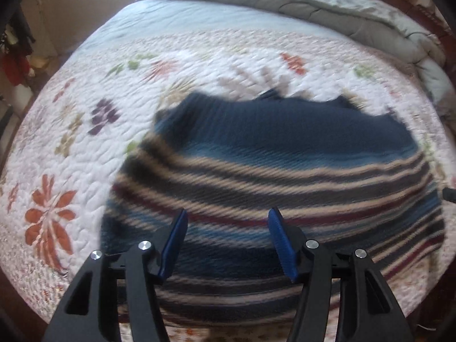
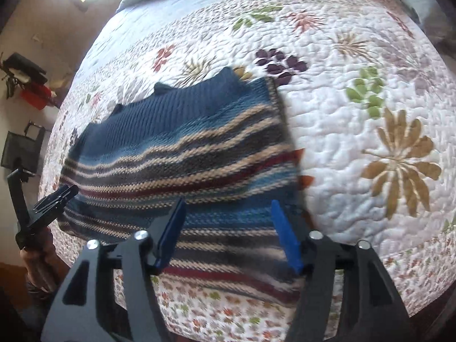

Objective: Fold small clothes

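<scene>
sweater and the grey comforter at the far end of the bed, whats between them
Only bare floral quilt: nothing lies between the sweater and the comforter. The left wrist view shows it best.

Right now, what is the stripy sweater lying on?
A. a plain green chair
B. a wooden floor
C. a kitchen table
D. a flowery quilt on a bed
D: the sweater lies spread on a white quilt stitched with coloured flowers, with a grey blanket bunched at the bed's far end.

Left wrist view angled steeply down, close over striped sweater (image 1: 270,171) on bed quilt (image 1: 71,148), right wrist view likewise, from its right edge, both sharing sweater (image 2: 182,154) and quilt (image 2: 356,114)
</scene>
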`<state>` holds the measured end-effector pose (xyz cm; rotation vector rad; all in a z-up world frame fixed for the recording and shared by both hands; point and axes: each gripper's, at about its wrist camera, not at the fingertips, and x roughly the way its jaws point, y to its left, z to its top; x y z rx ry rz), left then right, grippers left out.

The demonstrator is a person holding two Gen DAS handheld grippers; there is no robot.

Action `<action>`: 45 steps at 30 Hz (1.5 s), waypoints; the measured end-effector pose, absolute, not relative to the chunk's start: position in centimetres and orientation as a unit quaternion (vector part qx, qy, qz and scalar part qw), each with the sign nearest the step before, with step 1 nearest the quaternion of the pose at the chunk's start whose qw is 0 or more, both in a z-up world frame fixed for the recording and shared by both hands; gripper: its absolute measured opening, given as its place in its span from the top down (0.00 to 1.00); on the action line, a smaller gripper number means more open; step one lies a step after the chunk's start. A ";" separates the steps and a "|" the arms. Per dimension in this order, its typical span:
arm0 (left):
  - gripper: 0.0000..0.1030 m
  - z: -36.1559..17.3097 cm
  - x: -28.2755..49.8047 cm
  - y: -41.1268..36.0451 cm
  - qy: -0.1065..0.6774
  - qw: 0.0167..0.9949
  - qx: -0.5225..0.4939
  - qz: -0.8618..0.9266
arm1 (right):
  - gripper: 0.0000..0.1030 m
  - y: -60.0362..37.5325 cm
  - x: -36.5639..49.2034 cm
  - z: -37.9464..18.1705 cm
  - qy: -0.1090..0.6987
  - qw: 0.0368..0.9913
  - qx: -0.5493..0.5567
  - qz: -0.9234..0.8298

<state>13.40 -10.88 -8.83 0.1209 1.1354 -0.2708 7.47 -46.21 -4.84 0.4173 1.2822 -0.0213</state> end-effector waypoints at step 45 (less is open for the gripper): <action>0.37 -8.8 15.2 -11.7 0.556 0.810 0.011 -0.186 | 0.83 -40.9 9.0 1.5 0.551 0.777 0.273 0.134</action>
